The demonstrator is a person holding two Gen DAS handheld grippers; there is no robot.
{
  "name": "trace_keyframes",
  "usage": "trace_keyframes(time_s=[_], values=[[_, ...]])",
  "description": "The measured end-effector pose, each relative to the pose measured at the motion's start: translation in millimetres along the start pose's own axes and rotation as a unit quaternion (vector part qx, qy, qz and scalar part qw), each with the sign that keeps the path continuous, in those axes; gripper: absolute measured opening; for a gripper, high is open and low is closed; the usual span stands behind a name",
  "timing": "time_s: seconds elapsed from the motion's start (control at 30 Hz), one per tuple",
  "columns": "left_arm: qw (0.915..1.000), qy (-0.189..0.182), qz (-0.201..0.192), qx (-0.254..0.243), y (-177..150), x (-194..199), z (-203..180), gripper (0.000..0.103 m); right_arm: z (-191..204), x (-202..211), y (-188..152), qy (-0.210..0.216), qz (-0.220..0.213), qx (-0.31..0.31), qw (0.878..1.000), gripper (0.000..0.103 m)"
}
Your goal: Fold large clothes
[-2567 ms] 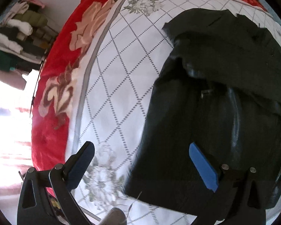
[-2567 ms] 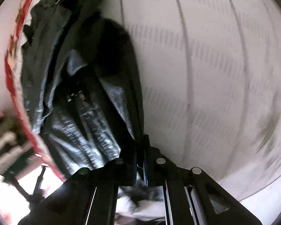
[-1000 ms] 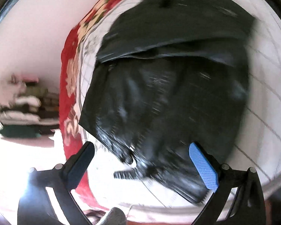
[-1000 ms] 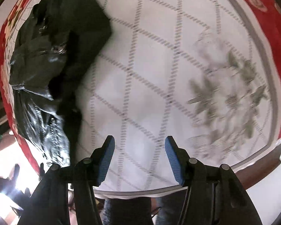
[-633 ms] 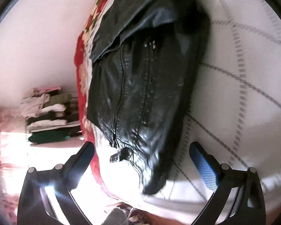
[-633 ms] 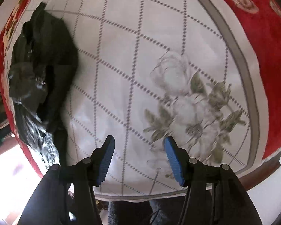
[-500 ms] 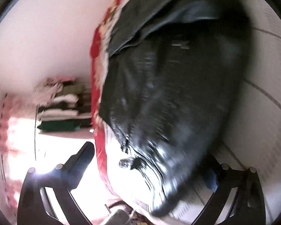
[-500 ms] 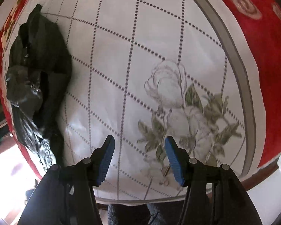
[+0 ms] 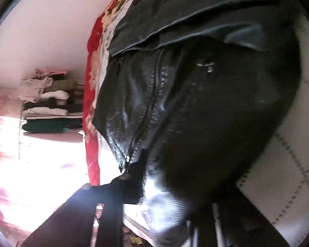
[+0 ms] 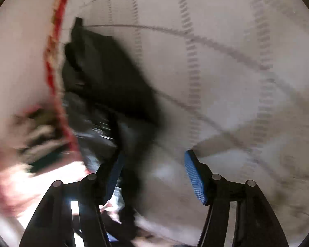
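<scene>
My right gripper (image 10: 156,177) stands with its jaws spread and nothing between them, the blue pad (image 10: 194,180) clear over the white quilt (image 10: 226,82). A second ago it looked across bare quilt; now it has swung back toward the black leather jacket (image 10: 105,78), whose edge lies just beside my left finger. My left gripper (image 9: 175,201) has dropped onto the jacket's (image 9: 195,103) hem near the zipper (image 9: 146,111); the leather hides its far finger, so I cannot tell whether it has closed. The jacket lies folded near the bed's red border (image 9: 91,123). I judge another fold is starting.
</scene>
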State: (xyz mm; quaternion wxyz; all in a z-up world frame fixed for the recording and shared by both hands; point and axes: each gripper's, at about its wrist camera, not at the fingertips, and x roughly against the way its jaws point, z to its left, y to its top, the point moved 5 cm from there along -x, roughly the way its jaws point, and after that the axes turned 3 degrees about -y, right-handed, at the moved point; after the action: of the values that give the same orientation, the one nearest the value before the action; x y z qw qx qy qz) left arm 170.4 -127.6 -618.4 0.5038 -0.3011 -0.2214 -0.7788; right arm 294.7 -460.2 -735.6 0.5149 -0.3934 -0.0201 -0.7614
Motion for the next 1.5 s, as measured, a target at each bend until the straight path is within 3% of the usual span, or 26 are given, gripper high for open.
trace_keyframes(time_s=[0.17, 0.2, 0.23, 0.27, 0.43, 0.63, 0.7, 0.9, 1.1, 1.2, 1.27, 1.33, 1.4, 1.43, 1.5], values=[[0.9996, -0.027, 0.005, 0.012, 7.9, 4.4, 13.2, 0.009, 10.0, -35.7, 8.3, 0.085, 0.008, -0.048, 0.995, 0.06], [0.9994, -0.031, 0.003, 0.015, 10.5, 6.9, 19.1, 0.009, 12.3, -35.2, 10.1, 0.085, 0.0, -0.051, 0.995, 0.053], [0.9993, -0.033, 0.001, 0.017, 12.5, 9.3, 21.8, 0.008, 15.6, -32.8, 11.6, 0.078, -0.007, -0.049, 0.996, 0.034], [0.9992, -0.035, -0.004, 0.018, 15.5, 13.0, 26.7, 0.008, 20.7, -31.2, 11.4, 0.059, -0.011, -0.046, 0.997, 0.028], [0.9963, -0.076, -0.01, 0.039, 28.4, 22.5, 62.6, 0.008, 68.0, -6.9, 3.9, 0.041, -0.027, -0.011, 0.999, 0.021], [0.9871, -0.145, -0.02, 0.065, 42.7, 19.4, 123.8, 0.008, 167.8, 13.4, 0.4, 0.03, -0.051, 0.038, 0.997, 0.018], [0.9817, -0.173, -0.021, 0.077, 51.2, 8.7, 150.0, 0.008, 205.7, 6.9, -1.3, 0.024, -0.056, 0.057, 0.997, 0.013], [0.9629, -0.242, -0.015, 0.118, 72.9, -41.9, 204.2, 0.009, 327.7, -63.2, 16.0, -0.032, -0.067, 0.124, 0.99, 0.011], [0.935, -0.315, 0.015, 0.162, 94.0, -128.1, 241.5, 0.009, 406.0, -169.1, 53.1, -0.106, -0.063, 0.164, 0.979, 0.007], [0.9196, -0.354, 0.038, 0.167, 101.7, -176.9, 244.0, 0.013, 414.3, -212.8, 65.7, -0.152, -0.061, 0.177, 0.971, 0.007], [0.8988, -0.398, 0.058, 0.174, 103.0, -208.5, 239.5, 0.017, 412.0, -241.3, 76.8, -0.185, -0.057, 0.176, 0.965, 0.007], [0.8857, -0.419, 0.069, 0.188, 102.2, -231.5, 239.2, 0.027, 406.4, -258.5, 84.3, -0.205, -0.05, 0.176, 0.961, 0.008], [0.872, -0.441, 0.069, 0.202, 100.7, -244.6, 244.0, 0.035, 404.1, -269.4, 93.1, -0.203, -0.039, 0.174, 0.963, 0.014], [0.8598, -0.457, 0.068, 0.218, 98.4, -250.2, 250.0, 0.041, 403.0, -270.1, 96.2, -0.185, -0.031, 0.167, 0.968, 0.023], [0.8453, -0.466, 0.066, 0.253, 92.2, -259.0, 264.6, 0.054, 403.0, -261.8, 98.9, -0.121, -0.014, 0.154, 0.981, 0.038]])
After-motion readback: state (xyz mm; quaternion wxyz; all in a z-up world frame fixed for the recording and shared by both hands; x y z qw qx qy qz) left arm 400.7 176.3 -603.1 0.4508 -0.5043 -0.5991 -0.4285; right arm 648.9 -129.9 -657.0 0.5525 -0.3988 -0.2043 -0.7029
